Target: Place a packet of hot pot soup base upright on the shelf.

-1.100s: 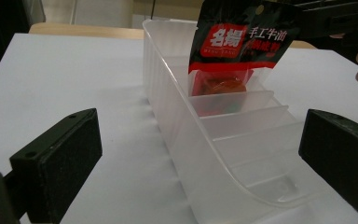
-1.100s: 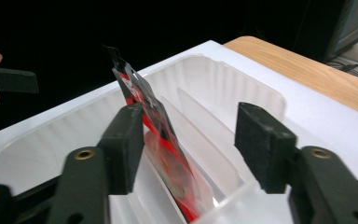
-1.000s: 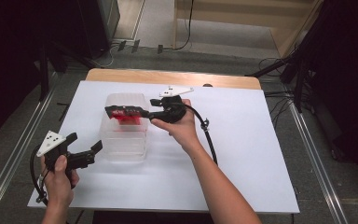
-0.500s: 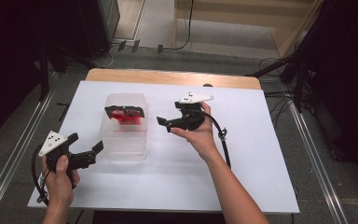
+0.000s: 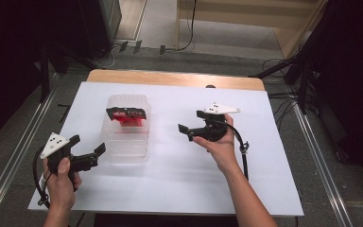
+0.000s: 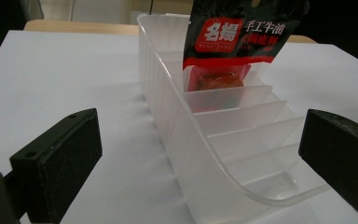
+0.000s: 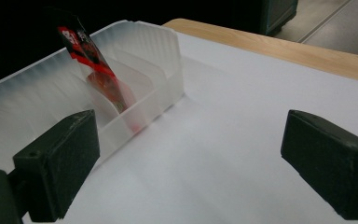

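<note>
A clear plastic bin [image 5: 123,150] with cross dividers sits left of centre on the white tabletop [image 5: 170,189]. A red and black sauce sachet [image 5: 127,115] stands tilted in one of its far slots. My left gripper [image 5: 87,144] is open at the bin's near left corner. In the left gripper view its jaws straddle the bin's [image 6: 214,168] near end, with the sachet [image 6: 242,32] beyond. My right gripper [image 5: 190,121] is open and empty, a hand's width right of the bin. The right gripper view shows the bin [image 7: 168,60] and sachet [image 7: 81,44] ahead on the left.
The wooden table edge [image 5: 170,78] runs along the far side. A black cable [image 5: 243,151] trails from the right gripper over the sheet. Metal rails [image 5: 316,161] flank the table on the floor. Bare white surface lies right of the bin.
The right gripper has let go of the sachet and drawn back to the right, away from the bin. The sachet stays standing in its slot. The left gripper has barely moved.
</note>
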A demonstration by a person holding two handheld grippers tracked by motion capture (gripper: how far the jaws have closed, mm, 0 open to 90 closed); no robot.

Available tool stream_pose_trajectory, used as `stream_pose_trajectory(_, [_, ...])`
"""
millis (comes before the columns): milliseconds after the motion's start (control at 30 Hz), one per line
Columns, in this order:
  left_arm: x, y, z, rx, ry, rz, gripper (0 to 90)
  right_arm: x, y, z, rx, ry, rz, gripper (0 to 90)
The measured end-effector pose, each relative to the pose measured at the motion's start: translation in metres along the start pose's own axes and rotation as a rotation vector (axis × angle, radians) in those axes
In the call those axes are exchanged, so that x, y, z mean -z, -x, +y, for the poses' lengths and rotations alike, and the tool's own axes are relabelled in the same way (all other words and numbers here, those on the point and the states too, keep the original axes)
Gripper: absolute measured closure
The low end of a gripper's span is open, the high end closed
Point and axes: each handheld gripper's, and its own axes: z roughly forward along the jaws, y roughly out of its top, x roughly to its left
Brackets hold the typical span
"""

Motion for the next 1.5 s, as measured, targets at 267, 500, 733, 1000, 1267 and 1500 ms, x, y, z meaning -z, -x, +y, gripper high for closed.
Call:
stream_pose_trajectory(267, [-0.001, 0.002, 0.0, -0.007, -0.003, 0.0, 0.0, 0.026, 0.01, -0.011, -0.018, 0.023, -0.031, 4.9])
stream_pose_trajectory(500, [-0.002, 0.002, -0.001, -0.01, -0.008, 0.003, 0.0, 0.057, 0.02, -0.025, -0.032, 0.049, -0.067, 4.9])
stream_pose_trajectory(733, [-0.002, 0.003, -0.001, -0.01, -0.009, 0.005, 0.0, 0.08, 0.03, -0.043, -0.059, 0.061, -0.095, 4.9])
stream_pose_trajectory(1000, [-0.003, 0.003, -0.001, -0.009, -0.013, 0.006, 0.0, 0.098, 0.037, -0.058, -0.088, 0.075, -0.111, 5.0])
stream_pose_trajectory(1267, [-0.003, 0.003, -0.002, -0.007, -0.013, 0.005, 0.0, 0.122, 0.045, -0.079, -0.117, 0.079, -0.158, 6.1])
stream_pose_trajectory(1500, [-0.002, 0.002, -0.002, -0.004, -0.009, 0.007, 0.0, 0.14, 0.051, -0.096, -0.138, 0.077, -0.195, 6.2])
